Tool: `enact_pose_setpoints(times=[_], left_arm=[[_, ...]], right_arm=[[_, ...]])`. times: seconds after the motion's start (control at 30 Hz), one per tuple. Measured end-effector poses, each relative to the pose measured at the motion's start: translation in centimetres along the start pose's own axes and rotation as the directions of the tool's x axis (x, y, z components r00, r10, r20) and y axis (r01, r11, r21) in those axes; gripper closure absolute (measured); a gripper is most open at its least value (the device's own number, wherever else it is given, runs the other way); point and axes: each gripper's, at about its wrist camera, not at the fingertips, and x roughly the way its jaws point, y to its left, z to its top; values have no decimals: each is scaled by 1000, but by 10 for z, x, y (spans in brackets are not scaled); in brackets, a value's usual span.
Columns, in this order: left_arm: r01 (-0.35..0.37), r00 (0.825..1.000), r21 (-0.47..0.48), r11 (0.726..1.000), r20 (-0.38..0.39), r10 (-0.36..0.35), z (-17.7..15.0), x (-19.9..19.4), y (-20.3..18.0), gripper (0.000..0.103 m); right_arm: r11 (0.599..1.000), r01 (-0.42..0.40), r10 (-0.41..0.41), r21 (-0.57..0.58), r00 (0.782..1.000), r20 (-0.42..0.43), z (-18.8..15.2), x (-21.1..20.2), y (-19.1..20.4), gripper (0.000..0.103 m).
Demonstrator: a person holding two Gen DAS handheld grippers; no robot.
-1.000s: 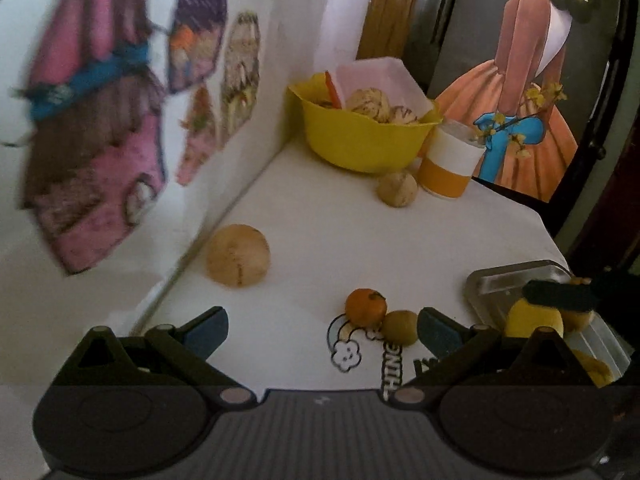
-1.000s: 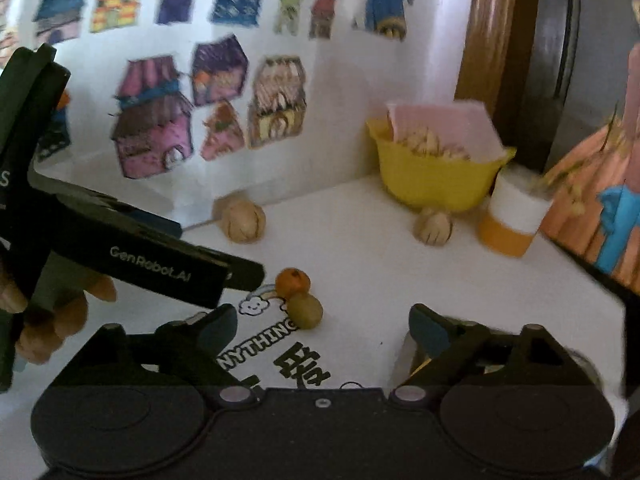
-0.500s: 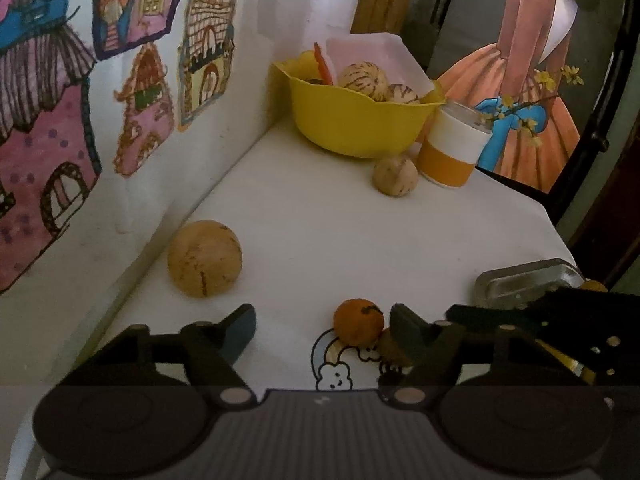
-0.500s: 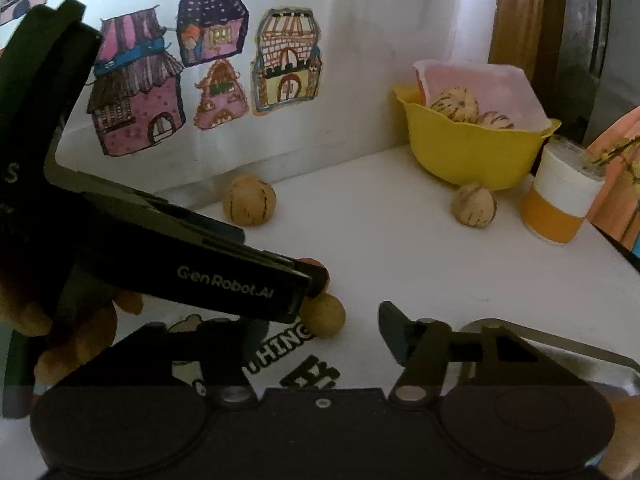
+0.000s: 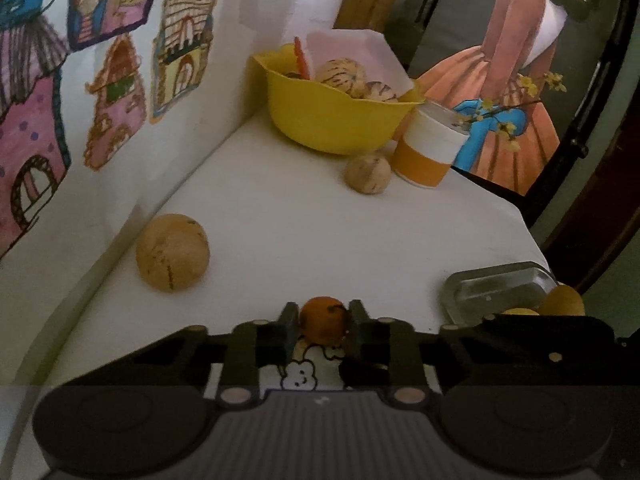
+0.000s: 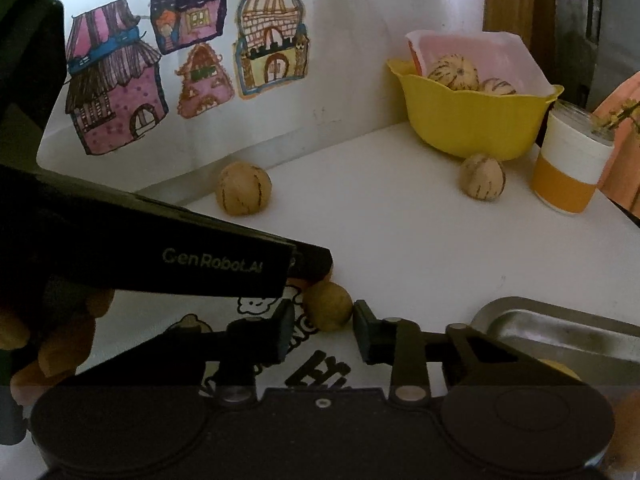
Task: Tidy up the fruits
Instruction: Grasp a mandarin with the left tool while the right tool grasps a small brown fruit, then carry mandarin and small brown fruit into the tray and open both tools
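So right now I'm at the grab stage on both sides, two small fruits sitting next to each other on the printed mat at the front of the worktop (image 5: 320, 224). Starting on the left: the left gripper (image 5: 323, 326) has its fingers drawn in around the little orange fruit (image 5: 323, 319), one on each flank, looks like they're touching or as good as, though I can't swear it's a firm pinch yet. Just to the right of that, the right gripper (image 6: 322, 322) is lined up on the brownish-green fruit (image 6: 328, 305), fingers still spread a bit with a gap showing on either side, so nothing is held there. The fruit sits at the finger tips, not deep between them. Further right is the metal tray (image 6: 560, 328) with some yellow fruit already in it, which I'm guessing is the drop spot, not the yellow bowl (image 5: 340, 120) at the back. Next move, as I see it: nudge the right side forward, squeeze, then lift both straight up carefully since the two tools are crowding each other.
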Motion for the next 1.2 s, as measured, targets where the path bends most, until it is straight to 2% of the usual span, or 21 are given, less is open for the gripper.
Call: enact_pose_setpoints(times=[0.47,0.77,0.93,1.0,1.1,1.2], left_arm=[[8,1000,-53,999,-18,-9,-3,-9,7,78],[-22,1000,6,1000,0,22,-5,-7,-1,76],[-38,999,43,998,-5,38,-3,-1,-8,71],[-36,999,45,998,-28,37,-5,4,-11,71],[-64,998,85,994,-11,65,-9,3,-17,73],[-64,998,72,995,-9,65,-12,-1,-16,74]], right_arm=[[999,-21,21,25,1000,6,-12,-19,3,75],[999,-20,19,38,1000,18,-22,-36,6,74],[998,-17,16,57,1000,15,-29,-42,3,74],[998,-15,14,62,1000,14,-30,-42,2,74],[998,-17,16,65,1000,15,-32,-44,1,74],[997,-17,15,74,1000,22,-34,-48,0,74]])
